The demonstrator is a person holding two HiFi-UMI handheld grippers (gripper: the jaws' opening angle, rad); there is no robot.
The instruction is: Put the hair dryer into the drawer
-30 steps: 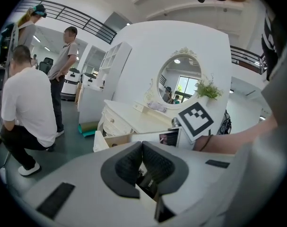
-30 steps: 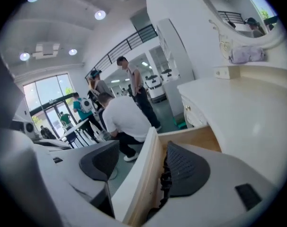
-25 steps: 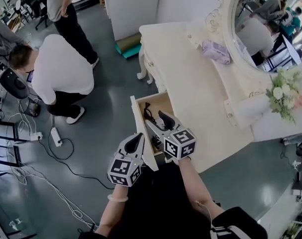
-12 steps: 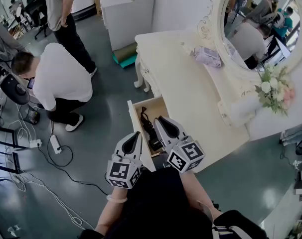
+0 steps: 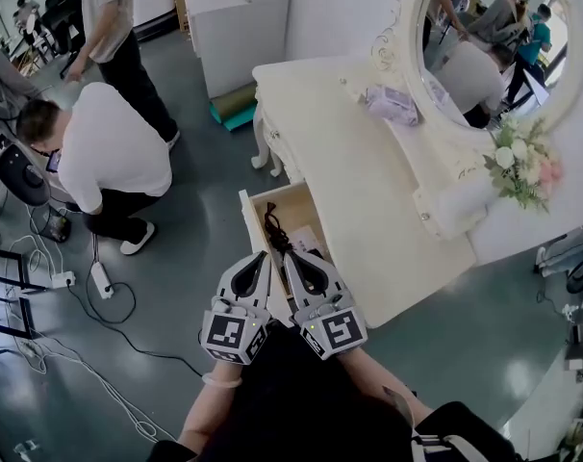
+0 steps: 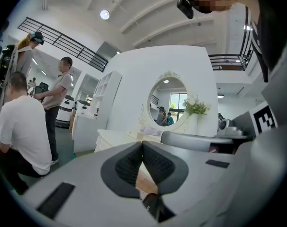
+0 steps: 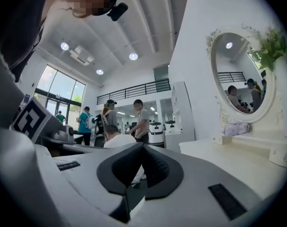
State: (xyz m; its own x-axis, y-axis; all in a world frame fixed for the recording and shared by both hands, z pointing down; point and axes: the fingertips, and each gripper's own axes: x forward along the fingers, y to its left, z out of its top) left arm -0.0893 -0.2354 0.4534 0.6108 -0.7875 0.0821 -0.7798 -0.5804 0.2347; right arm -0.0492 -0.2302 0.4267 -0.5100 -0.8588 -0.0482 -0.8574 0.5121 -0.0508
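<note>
Now the right hand-held gripper [image 5: 293, 258] is pulling back out of the drawer [image 5: 251, 229], and its jaws are closing tight on nothing. The hair dryer [image 5: 282, 239] is lying inside the open drawer, so the job is looking nearly done. The left hand-held gripper [image 5: 261, 259] is staying closed and empty too, just beside the drawer's front.

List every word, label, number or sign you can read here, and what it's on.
No readable text anywhere.
The left gripper and right gripper: cubes carry only square marker patterns, no letters.
The purple packet on the dressing table: print too blurred.
</note>
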